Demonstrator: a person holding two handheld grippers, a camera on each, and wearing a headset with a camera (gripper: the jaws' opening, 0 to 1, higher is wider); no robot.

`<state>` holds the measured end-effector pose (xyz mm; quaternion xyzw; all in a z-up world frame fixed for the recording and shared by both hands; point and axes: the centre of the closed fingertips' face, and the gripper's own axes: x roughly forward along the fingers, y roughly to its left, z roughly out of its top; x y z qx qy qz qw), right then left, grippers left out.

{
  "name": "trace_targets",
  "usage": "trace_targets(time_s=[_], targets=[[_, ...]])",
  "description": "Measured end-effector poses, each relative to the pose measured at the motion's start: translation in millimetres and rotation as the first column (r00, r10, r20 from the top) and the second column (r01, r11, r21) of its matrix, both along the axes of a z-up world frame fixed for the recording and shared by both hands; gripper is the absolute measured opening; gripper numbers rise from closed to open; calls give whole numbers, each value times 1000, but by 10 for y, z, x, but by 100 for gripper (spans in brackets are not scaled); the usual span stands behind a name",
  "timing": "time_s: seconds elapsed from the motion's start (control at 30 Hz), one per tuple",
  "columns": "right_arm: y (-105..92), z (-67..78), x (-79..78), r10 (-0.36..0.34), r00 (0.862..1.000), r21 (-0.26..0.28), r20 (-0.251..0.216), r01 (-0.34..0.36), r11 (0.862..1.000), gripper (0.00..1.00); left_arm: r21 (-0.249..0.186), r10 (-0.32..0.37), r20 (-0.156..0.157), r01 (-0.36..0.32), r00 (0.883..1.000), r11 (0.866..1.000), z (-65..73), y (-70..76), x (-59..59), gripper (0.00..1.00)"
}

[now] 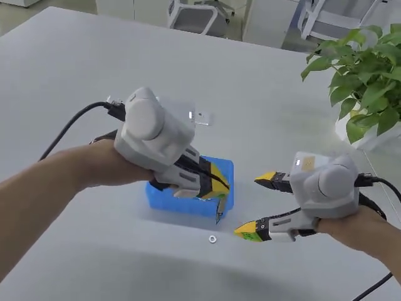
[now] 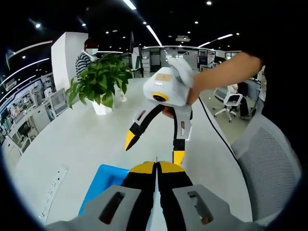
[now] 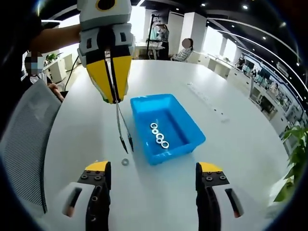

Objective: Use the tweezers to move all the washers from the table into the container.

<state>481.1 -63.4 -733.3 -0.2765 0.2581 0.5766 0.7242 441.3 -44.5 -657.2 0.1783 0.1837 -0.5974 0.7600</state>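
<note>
The left gripper (image 1: 216, 187) is clamped tight on the tweezers (image 3: 123, 129), whose tips point down at the desk (image 1: 75, 75) just beside the blue container (image 3: 174, 153). The right gripper (image 1: 253, 205) is spread wide and holds nothing. One washer (image 3: 125, 162) lies on the desk near the tips, on the container's near-edge side. The right gripper view looks down into the container, where four more washers (image 3: 159, 135) lie in a row, while in the head view the left gripper covers its inside.

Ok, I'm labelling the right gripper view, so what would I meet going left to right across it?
A grey mesh chair → loose washer → blue container → potted plant. The tweezers, directly above the washer, are left out.
</note>
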Motion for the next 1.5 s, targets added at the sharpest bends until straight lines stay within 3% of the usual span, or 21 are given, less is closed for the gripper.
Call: trace_targets(time_s=[0.53,1.0,1.5], targets=[[-2,-46,-110,-63,996,85,-63,68,994,100,15,-21,-21,21,1000,1000,-177,-30,-99,5],[-17,-110,-178,-65,994,84,-91,73,994,100,19,-17,-42,18,999,1000,-318,-29,-95,5],[-38,-142,-193,-62,994,72,-87,69,995,100,21,-10,-50,11,999,1000,-391,-39,-68,5]])
